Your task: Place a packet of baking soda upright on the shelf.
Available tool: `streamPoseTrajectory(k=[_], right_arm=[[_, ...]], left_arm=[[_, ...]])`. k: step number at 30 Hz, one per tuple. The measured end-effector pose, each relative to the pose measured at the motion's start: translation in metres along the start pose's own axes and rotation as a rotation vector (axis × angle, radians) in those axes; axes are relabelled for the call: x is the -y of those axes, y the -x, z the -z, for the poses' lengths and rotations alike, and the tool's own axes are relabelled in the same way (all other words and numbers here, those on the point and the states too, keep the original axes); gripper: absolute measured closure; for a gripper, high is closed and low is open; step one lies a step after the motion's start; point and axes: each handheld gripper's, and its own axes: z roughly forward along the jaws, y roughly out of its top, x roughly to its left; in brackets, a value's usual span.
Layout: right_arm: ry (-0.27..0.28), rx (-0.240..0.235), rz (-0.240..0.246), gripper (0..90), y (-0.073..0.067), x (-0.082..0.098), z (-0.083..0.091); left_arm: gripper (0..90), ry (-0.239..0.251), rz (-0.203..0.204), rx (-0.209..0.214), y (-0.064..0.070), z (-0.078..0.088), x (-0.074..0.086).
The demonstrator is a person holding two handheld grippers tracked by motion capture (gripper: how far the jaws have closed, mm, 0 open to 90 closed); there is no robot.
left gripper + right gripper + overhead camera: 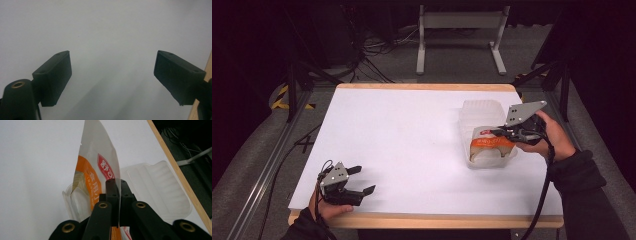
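Observation:
A clear plastic bag with an orange band and a red label hangs partly inside a clear hinged food container on the right of the white table. My right gripper is shut on the bag's edge, holding it over the container's tray. The container's ribbed lid lies open behind the tray. At the front left my left gripper rests low over the bare table, jaws wide apart with nothing between them.
The white table top has a wooden rim, close beside the left gripper. A metal stand and cables lie on the floor beyond the far edge. Dark frame rails run along both sides.

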Motion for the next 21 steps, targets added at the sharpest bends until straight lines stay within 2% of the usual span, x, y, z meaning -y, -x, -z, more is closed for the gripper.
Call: streamPoseTrajectory(k=[12,19,21], right_arm=[[0.077,0.046,-0.051,86.1,-0.0052,0.0094,-0.0018],[0.08,0.064,-0.06,83.9,-0.0072,0.0099,-0.0037],[0.077,0.077,-0.062,80.4,-0.0075,0.0096,-0.0028]], left_arm=[[15.2,0.0,-0.001,-0.001,-0.0002,-0.0003,-0.0004],[15.2,-0.002,-0.003,-0.004,-0.0004,0.0004,-0.0004],[15.2,-0.003,-0.003,-0.005,-0.0006,0.0002,-0.0004]])
